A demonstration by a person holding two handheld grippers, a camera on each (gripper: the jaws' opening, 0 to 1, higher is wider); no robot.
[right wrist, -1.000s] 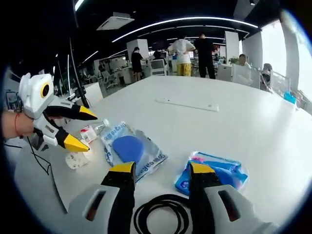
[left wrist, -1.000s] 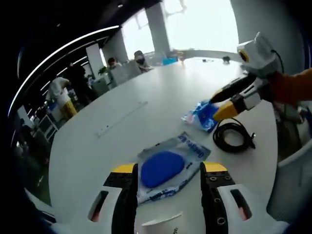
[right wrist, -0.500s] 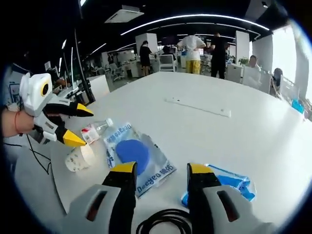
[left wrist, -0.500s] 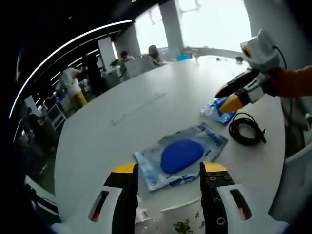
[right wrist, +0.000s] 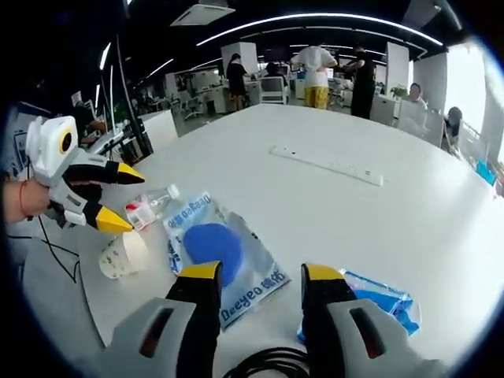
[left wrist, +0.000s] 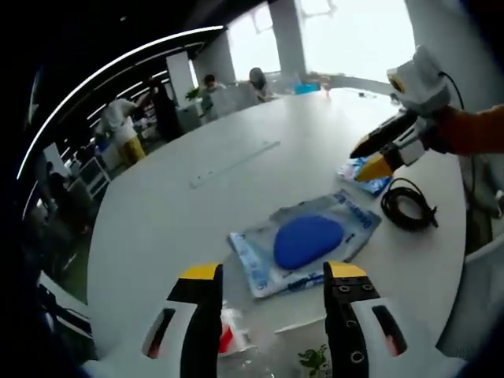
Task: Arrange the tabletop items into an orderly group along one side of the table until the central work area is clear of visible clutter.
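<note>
Both hand-held grippers, left (left wrist: 270, 277) and right (right wrist: 257, 276), jaws apart, empty; blue pouch (right wrist: 220, 252) mid-frame on table (right wrist: 331, 205).

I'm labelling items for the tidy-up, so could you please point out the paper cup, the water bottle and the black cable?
paper cup (right wrist: 124, 253), right gripper view, its side.
water bottle (right wrist: 150, 206), right gripper view, its label.
black cable (left wrist: 409, 209), left gripper view, the coil.

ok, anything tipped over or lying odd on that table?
Yes. The white paper cup lies on its side near the table edge, and the clear plastic bottle with a red label lies flat beside it. Nothing looks spilled.
</note>
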